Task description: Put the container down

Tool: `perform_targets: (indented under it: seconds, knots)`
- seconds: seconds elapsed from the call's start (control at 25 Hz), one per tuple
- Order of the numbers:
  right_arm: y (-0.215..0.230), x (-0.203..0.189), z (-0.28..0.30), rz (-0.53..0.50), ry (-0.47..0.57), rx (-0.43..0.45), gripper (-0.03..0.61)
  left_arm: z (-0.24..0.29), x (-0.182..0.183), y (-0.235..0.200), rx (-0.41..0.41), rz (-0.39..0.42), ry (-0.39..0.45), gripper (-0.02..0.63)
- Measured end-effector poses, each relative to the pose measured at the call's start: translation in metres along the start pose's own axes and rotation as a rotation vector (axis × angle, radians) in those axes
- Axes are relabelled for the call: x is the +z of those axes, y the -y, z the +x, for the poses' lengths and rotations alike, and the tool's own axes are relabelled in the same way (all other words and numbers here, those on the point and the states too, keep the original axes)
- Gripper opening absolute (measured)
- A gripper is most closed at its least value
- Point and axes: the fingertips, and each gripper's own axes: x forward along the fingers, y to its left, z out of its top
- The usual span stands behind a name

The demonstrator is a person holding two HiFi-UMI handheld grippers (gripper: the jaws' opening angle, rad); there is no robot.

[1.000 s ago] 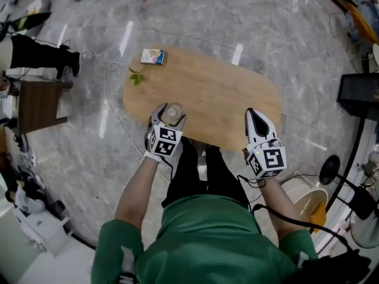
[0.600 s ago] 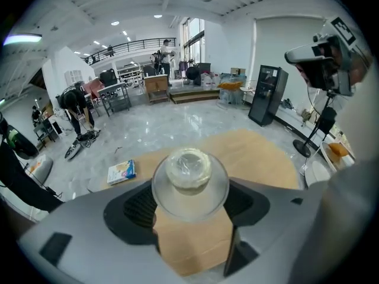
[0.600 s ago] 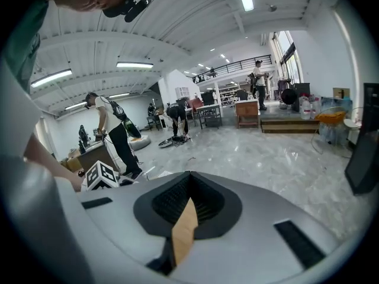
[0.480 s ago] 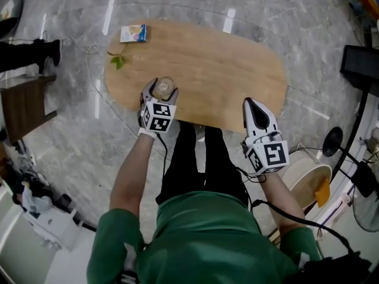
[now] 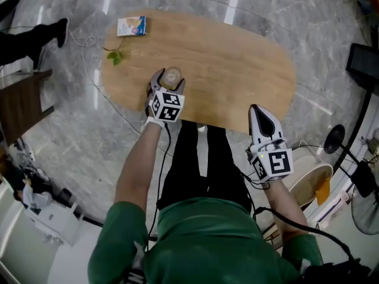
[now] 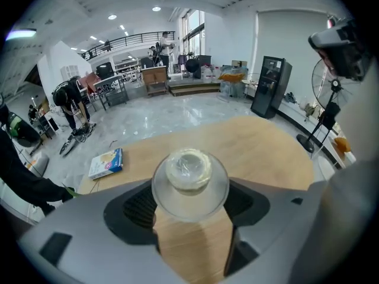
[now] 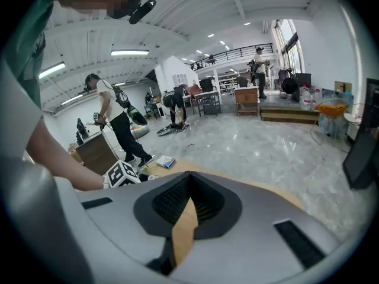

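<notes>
An oval wooden worktop (image 5: 237,70) stands on a marble floor in an open hall. My left tool (image 5: 167,78) pinches the clear container (image 6: 189,179) by its sides, over the worktop's near edge. I cannot tell if it touches down. Setting down and release look not yet done. My right tool (image 5: 256,111) is pressed together, empty, beside the edge.

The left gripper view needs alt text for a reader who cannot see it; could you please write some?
A clear round container sits clamped between the tongs of the left gripper, over a wooden table. A small colourful box lies on the table at left.
</notes>
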Motion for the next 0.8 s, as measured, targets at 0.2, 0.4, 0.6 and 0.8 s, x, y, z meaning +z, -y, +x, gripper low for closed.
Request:
perform_targets:
  seconds: [0.2, 0.4, 0.6, 0.8]
  knots:
    - [-0.008, -0.013, 0.016, -0.001, -0.035, 0.023, 0.021, 0.026, -0.019, -0.01, 0.013, -0.03, -0.028, 0.341]
    - [-0.014, -0.028, 0.03, 0.009, -0.07, 0.051, 0.021, 0.052, -0.037, -0.013, 0.023, -0.023, -0.071, 0.341]
    - [-0.014, -0.042, 0.033, 0.017, -0.099, 0.056, 0.021, 0.071, -0.05, -0.01, 0.024, 0.007, -0.106, 0.341]
    - [-0.011, -0.053, 0.038, 0.02, -0.121, 0.056, 0.021, 0.077, -0.054, -0.011, 0.036, 0.004, -0.104, 0.341]
